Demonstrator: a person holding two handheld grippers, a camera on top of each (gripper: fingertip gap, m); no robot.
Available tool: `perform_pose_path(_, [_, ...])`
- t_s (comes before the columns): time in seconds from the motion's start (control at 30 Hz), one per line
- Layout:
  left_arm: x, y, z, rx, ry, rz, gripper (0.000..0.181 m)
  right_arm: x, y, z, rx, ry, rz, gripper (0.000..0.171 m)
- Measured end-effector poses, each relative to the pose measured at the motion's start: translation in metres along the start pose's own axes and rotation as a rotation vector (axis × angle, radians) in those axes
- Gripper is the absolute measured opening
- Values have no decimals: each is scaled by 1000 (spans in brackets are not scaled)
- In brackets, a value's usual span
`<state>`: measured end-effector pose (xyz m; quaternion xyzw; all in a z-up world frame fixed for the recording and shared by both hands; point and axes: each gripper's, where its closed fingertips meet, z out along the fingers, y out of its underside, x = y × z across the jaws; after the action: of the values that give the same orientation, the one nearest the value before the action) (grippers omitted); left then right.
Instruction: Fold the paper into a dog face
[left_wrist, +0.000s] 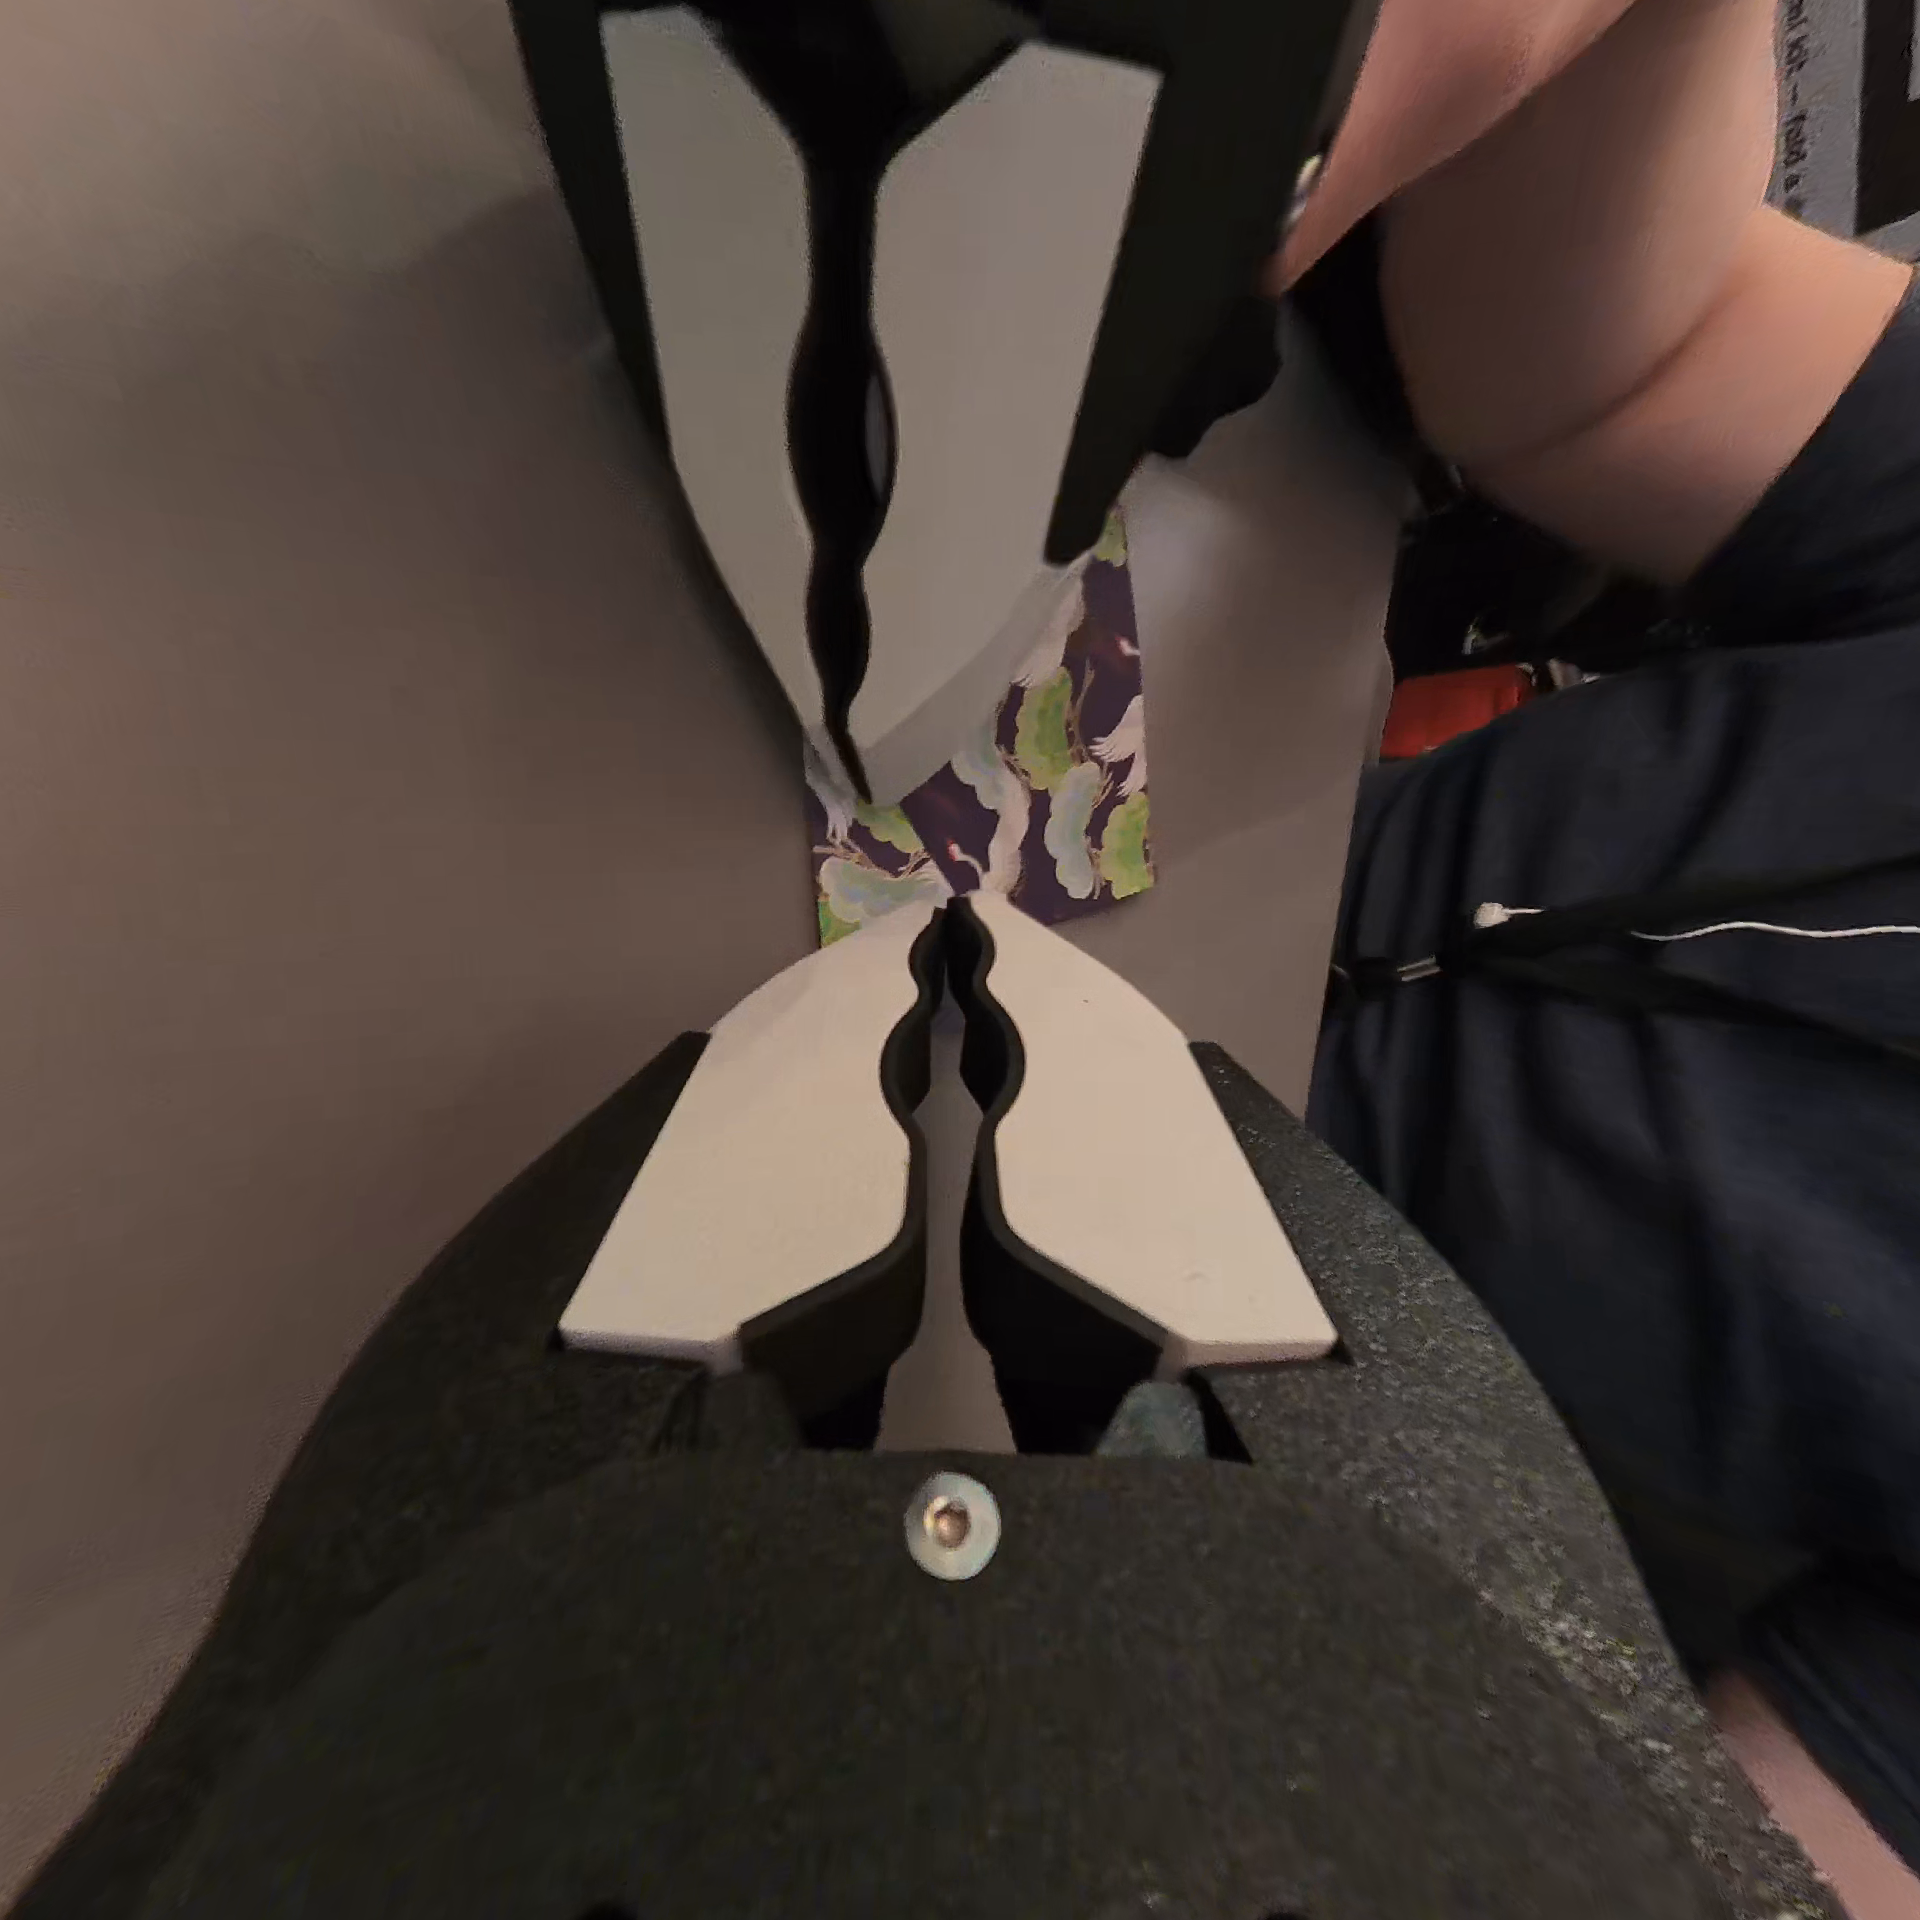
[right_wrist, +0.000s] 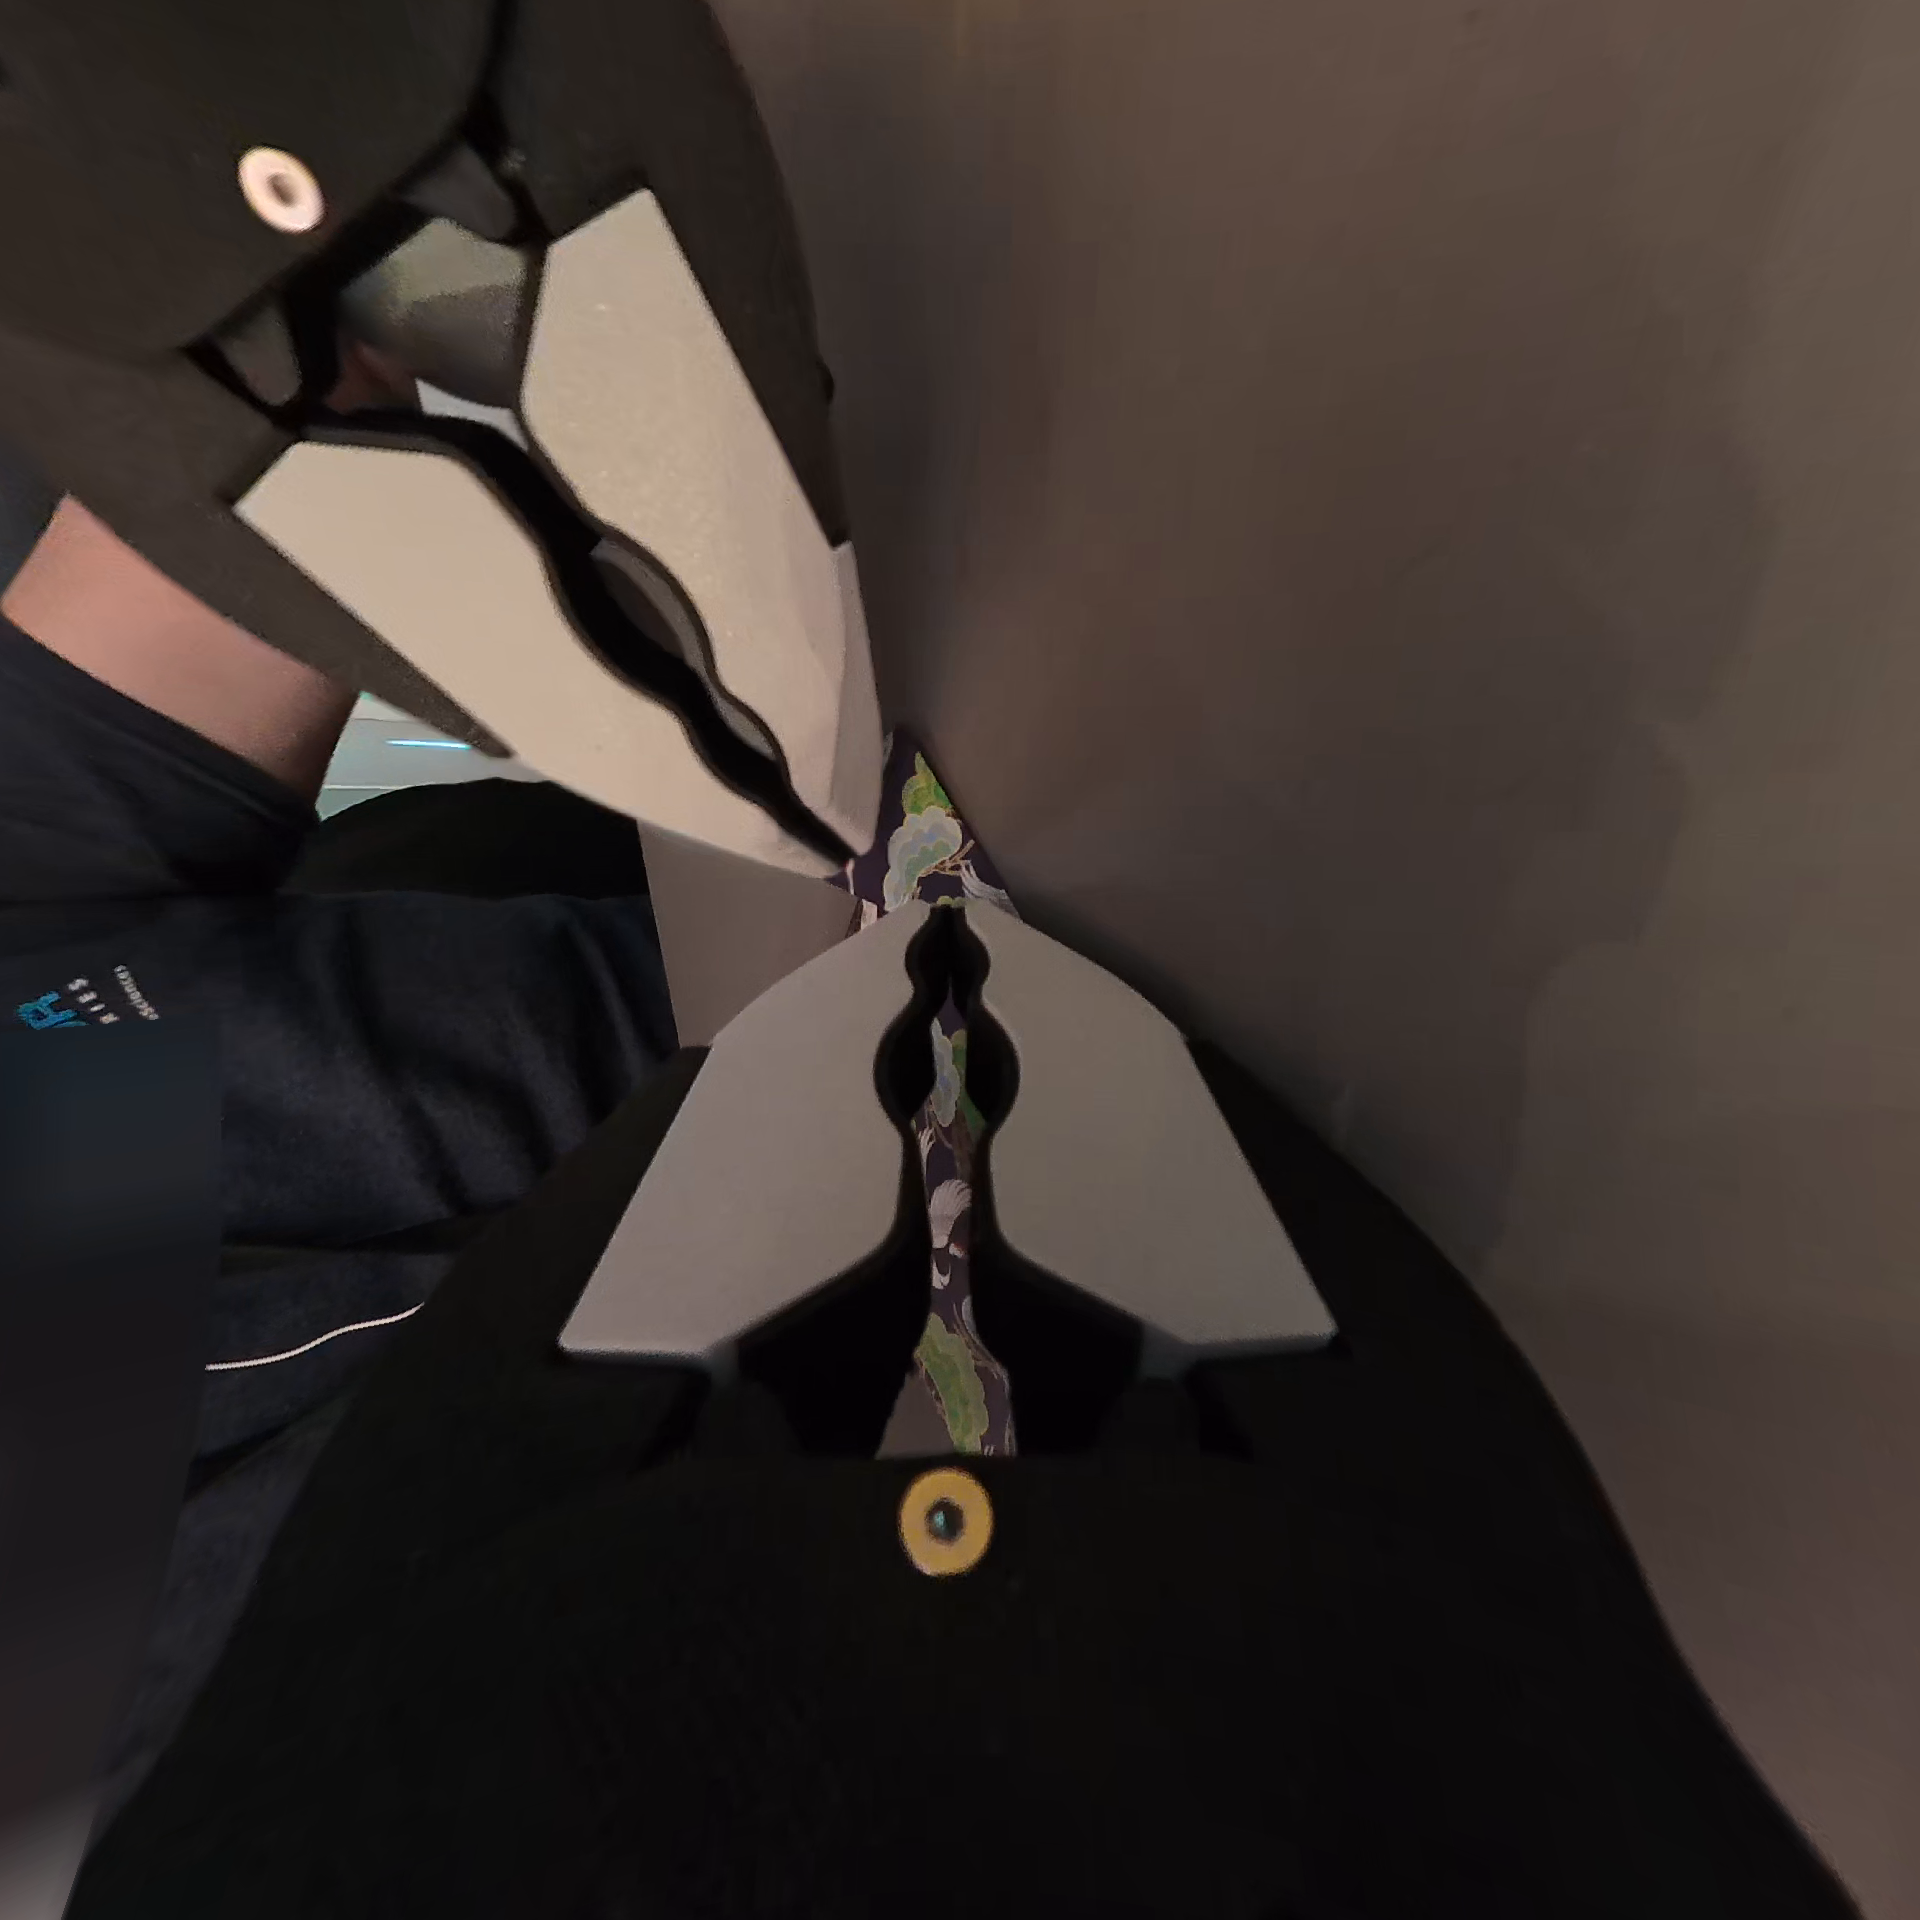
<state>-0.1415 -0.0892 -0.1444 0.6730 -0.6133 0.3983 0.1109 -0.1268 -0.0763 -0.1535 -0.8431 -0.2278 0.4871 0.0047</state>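
Left wrist view shows my left gripper (left_wrist: 954, 906) closed at its tips on the near edge of the patterned origami paper (left_wrist: 1049, 800), which lies on the grey table (left_wrist: 364, 727), while my right gripper (left_wrist: 854, 784) comes in from beyond the paper, its tips together at the far edge. Right wrist view has that paper (right_wrist: 951, 1226) running edge-on between my right gripper's (right_wrist: 948, 914) shut fingers. I judge the sheet feather-light, thin, limp and easily creased or torn, so it is best pinched lightly at corners or along a fold.
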Motion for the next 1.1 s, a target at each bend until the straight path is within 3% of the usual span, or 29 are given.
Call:
perform_pose_path(0.03, [-3, 5, 2, -10, -7, -1, 0, 0, 0, 0, 2, 0, -2, 2])
perform_pose_path(0.3, [-1, 13, 6, 41, -1, 2, 0, -1, 1, 0, -4, 1, -50, 1])
perform_pose_path(0.47, [-1, 13, 6, 50, -20, 6, 0, -5, 0, -6, 64, 121, -212, 1])
perform_pose_path(0.63, [-1, 12, 6, 72, -19, 16, 0, -37, 7, -20, 250, 226, -311, 1])
perform_pose_path(0.77, [-1, 12, 6, 77, -38, 36, 0, -60, 26, -64, 546, 407, -504, 1])
perform_pose_path(0.93, [-1, 12, 6, 79, -39, 37, 0, -115, 57, -105, 899, 154, -667, 1])
perform_pose_path(1.03, [-1, 12, 6, 75, -38, 41, 0, -85, 56, -122, 937, 409, -629, 0])
perform_pose_path(1.1, [-1, 12, 6, 76, -39, 43, 0, -58, 56, -113, 799, 501, -559, 1])
